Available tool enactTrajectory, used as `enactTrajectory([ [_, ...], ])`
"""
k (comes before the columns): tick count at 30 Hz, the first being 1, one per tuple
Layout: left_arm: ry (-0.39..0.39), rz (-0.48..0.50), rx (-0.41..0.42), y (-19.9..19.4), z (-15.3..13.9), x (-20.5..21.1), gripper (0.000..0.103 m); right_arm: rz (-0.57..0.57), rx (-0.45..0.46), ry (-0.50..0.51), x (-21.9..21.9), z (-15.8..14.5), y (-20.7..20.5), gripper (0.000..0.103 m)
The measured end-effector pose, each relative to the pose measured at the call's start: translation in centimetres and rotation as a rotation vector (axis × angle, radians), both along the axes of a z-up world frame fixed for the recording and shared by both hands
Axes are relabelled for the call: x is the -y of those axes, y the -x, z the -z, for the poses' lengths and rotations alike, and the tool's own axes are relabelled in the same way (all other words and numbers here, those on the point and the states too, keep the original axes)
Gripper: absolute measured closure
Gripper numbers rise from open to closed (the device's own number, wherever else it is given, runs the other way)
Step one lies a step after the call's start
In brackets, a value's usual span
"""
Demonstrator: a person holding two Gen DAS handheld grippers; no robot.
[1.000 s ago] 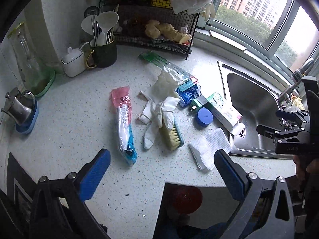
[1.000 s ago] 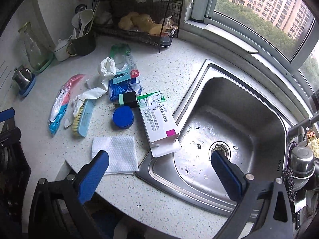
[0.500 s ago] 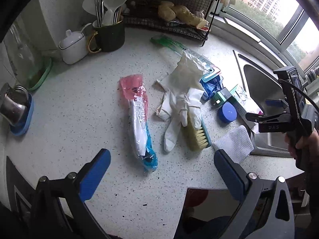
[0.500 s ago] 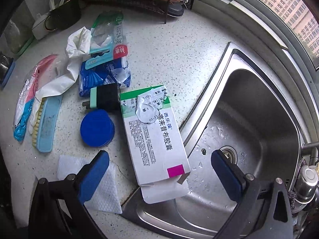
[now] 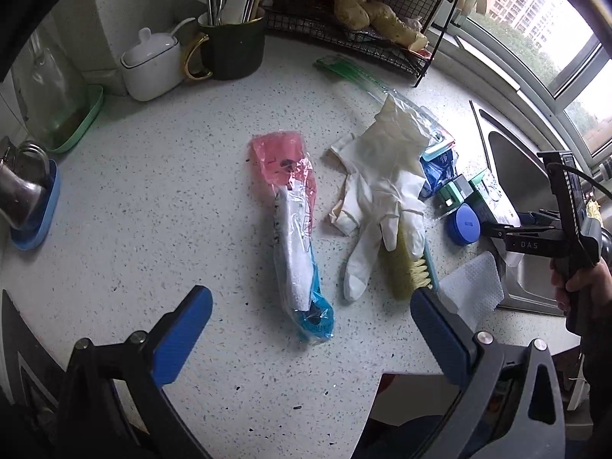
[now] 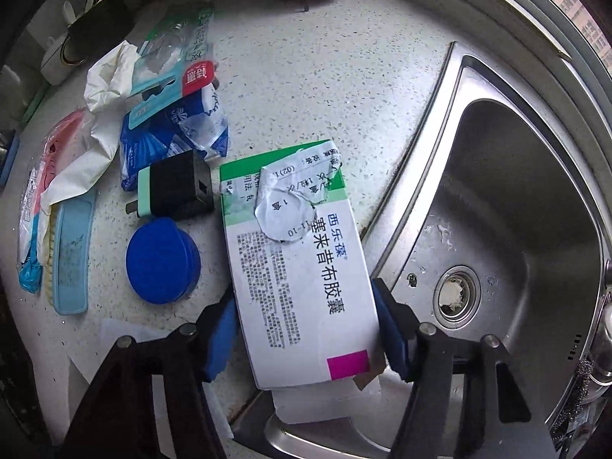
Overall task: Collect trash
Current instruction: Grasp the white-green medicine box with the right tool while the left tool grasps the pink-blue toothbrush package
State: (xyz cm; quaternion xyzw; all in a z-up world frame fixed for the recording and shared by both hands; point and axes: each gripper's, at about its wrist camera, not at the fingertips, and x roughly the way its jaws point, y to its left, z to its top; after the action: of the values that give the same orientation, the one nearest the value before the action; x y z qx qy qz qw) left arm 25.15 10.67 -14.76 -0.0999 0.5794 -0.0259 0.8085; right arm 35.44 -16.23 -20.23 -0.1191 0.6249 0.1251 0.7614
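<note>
Trash lies on a speckled white counter. A white and green medicine box [image 6: 302, 264] lies at the sink's edge; my right gripper [image 6: 306, 329] has its blue pads on both sides of the box's near end, closed onto it. My left gripper [image 5: 306, 329] is open and empty, above the near end of a pink and blue plastic wrapper [image 5: 294, 229]. White rubber gloves [image 5: 382, 191] lie over a scrub brush [image 5: 405, 267]. A blue wrapper [image 6: 172, 134], a black plug adapter [image 6: 179, 191], a blue round lid [image 6: 162, 260] and a white wipe [image 5: 470, 294] lie nearby.
The steel sink [image 6: 516, 210] is at the right. At the back stand a wire rack [image 5: 355, 19], a dark utensil mug [image 5: 229, 49], a white pot [image 5: 151, 65] and a glass jar [image 5: 49, 91]. A metal pot on a blue coaster [image 5: 34, 214] is at the left.
My right gripper moved down to the medicine box and closed its pads onto it. My left gripper moved forward and lower over the pink and blue wrapper, still open.
</note>
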Motion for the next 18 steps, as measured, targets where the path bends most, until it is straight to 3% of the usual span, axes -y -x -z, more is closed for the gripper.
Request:
enactTrajectory([
  [8, -0.036, 0.011, -0.028, -1.2, 1.2, -0.4, 0.000, 0.003, 0.069, 0.021, -0.1, -1.8, 2.1, 0.043],
  [14, -0.097, 0.049, -0.065, -3.1, 2.9, -0.4, 0.000, 0.080, 0.115, -0.052, 1.3, -5.0, 4.0, 0.043],
  [18, -0.071, 0.039, -0.090, -4.5, 4.4, -1.1, 0.006, 0.118, 0.145, -0.092, 2.3, -6.6, 5.5, 0.043],
])
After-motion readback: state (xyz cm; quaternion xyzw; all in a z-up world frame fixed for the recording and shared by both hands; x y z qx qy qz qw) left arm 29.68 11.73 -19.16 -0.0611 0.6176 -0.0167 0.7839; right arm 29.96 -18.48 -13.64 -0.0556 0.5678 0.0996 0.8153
